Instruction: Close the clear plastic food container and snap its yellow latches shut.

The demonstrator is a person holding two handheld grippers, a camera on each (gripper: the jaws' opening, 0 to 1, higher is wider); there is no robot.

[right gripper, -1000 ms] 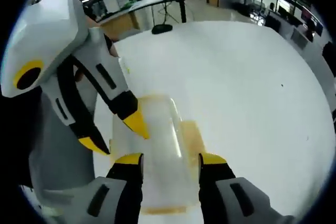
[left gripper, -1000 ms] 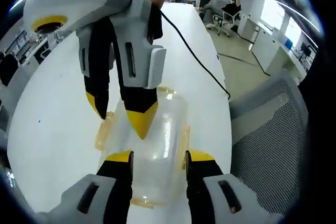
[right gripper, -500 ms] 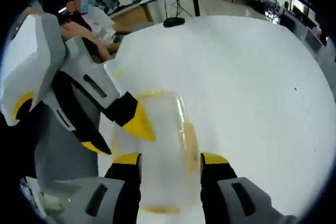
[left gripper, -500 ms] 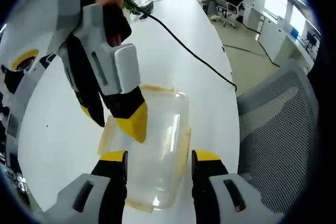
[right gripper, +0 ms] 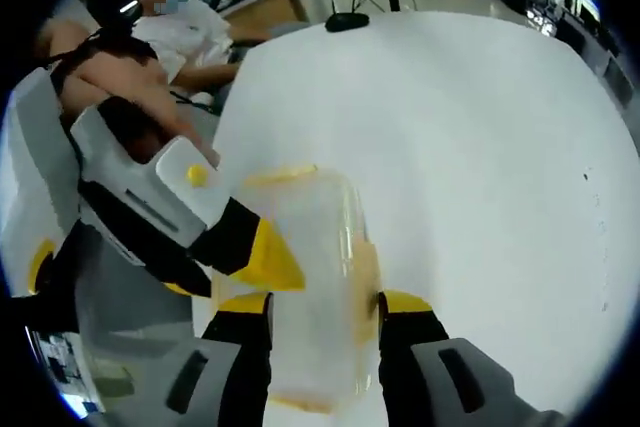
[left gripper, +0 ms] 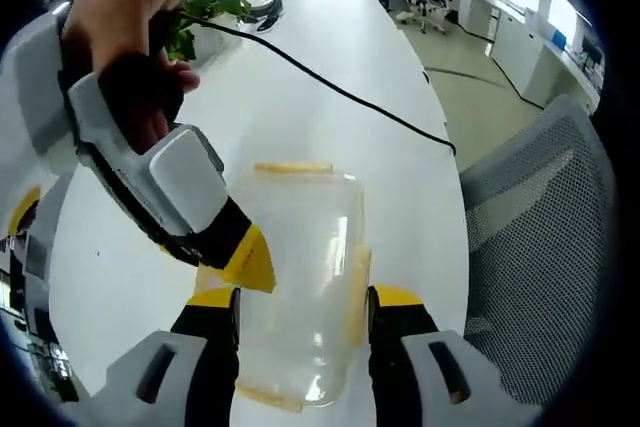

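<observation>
The clear plastic food container (left gripper: 300,277) lies on the white table (left gripper: 350,117) with its lid on top, see-through and glossy, and yellow latches (left gripper: 292,167) show along its far end and sides. In the left gripper view the left gripper (left gripper: 303,299) has its jaws apart, one on each side of the container near its closer end. The right gripper (left gripper: 240,259) comes in from the left, held in a person's hand (left gripper: 135,37), its yellow tip touching the container's left edge. In the right gripper view the right gripper (right gripper: 325,304) also straddles the container (right gripper: 310,277), jaws apart; whether they press the sides is hard to tell. A black cable (left gripper: 330,87) runs across the table beyond.
</observation>
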